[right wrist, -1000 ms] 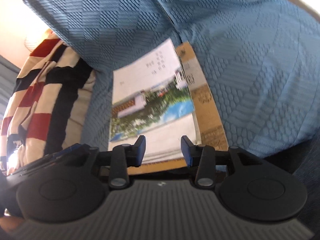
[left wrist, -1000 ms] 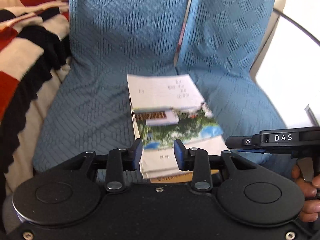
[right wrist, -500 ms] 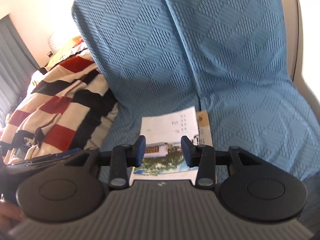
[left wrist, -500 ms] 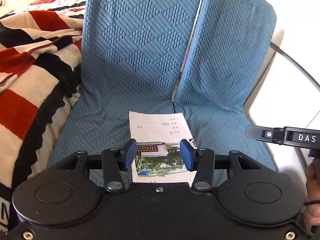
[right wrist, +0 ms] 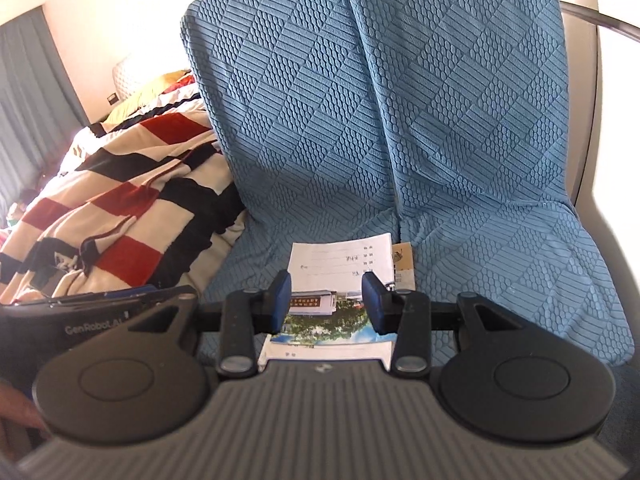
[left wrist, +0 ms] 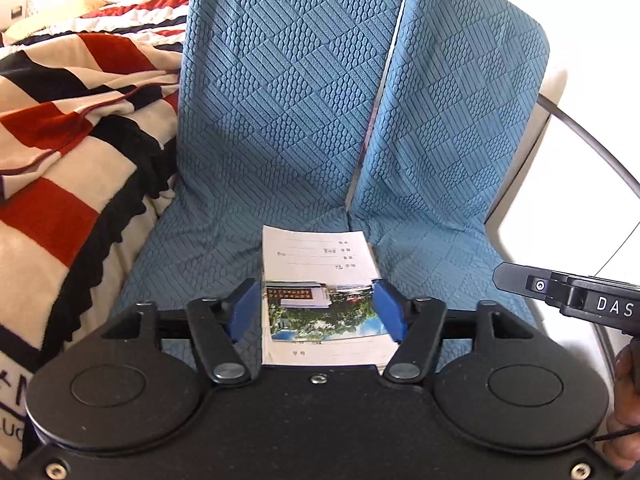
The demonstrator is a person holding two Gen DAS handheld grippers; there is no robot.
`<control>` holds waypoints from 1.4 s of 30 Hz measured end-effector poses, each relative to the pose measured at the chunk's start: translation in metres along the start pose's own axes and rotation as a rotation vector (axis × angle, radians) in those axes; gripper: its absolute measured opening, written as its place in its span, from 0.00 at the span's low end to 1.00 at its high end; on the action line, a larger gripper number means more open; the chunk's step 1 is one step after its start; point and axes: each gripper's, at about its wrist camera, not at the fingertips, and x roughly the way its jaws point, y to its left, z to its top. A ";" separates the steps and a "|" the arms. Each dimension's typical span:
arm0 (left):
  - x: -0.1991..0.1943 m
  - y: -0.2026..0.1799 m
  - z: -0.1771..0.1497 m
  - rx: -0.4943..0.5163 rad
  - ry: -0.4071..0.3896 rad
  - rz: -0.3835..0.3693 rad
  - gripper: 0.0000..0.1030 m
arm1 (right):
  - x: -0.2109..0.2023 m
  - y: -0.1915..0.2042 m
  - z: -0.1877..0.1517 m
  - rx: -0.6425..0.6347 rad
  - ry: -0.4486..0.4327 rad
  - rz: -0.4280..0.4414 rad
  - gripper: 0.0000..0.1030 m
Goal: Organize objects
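A stack of booklets (left wrist: 320, 276) lies flat on the blue textured seat cushion (left wrist: 192, 248); the top one is white with a landscape photo. It also shows in the right wrist view (right wrist: 340, 268), with a brown booklet (right wrist: 404, 264) poking out beneath on the right. My left gripper (left wrist: 318, 312) is open and empty, held back above the stack's near end. My right gripper (right wrist: 326, 308) is open and empty, also hovering over the near end. Neither touches the stack.
A striped red, black and cream blanket (left wrist: 60, 140) lies to the left of the seat. Two blue cushion backs (left wrist: 288, 80) stand upright behind the stack. The right gripper's body (left wrist: 580, 300) shows at the right edge of the left wrist view. A dark curtain (right wrist: 28, 100) hangs far left.
Both grippers have pulled back and up from the stack, so the booklets look smaller and more seat shows. The left gripper's jaws have spread wider. The stack has stayed on the seat.
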 end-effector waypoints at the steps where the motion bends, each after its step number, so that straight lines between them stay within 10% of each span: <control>1: -0.002 -0.001 -0.001 -0.003 -0.002 -0.001 0.72 | 0.000 0.001 -0.002 -0.002 0.003 -0.006 0.41; 10: -0.006 -0.001 -0.012 -0.033 0.012 0.023 0.98 | 0.001 -0.005 -0.021 -0.011 0.026 -0.055 0.51; 17: 0.000 0.005 -0.020 -0.065 0.053 0.043 1.00 | 0.006 -0.017 -0.030 0.010 0.038 -0.089 0.90; 42: 0.007 0.010 -0.023 -0.078 0.072 0.077 1.00 | 0.012 -0.027 -0.033 -0.002 0.079 -0.123 0.91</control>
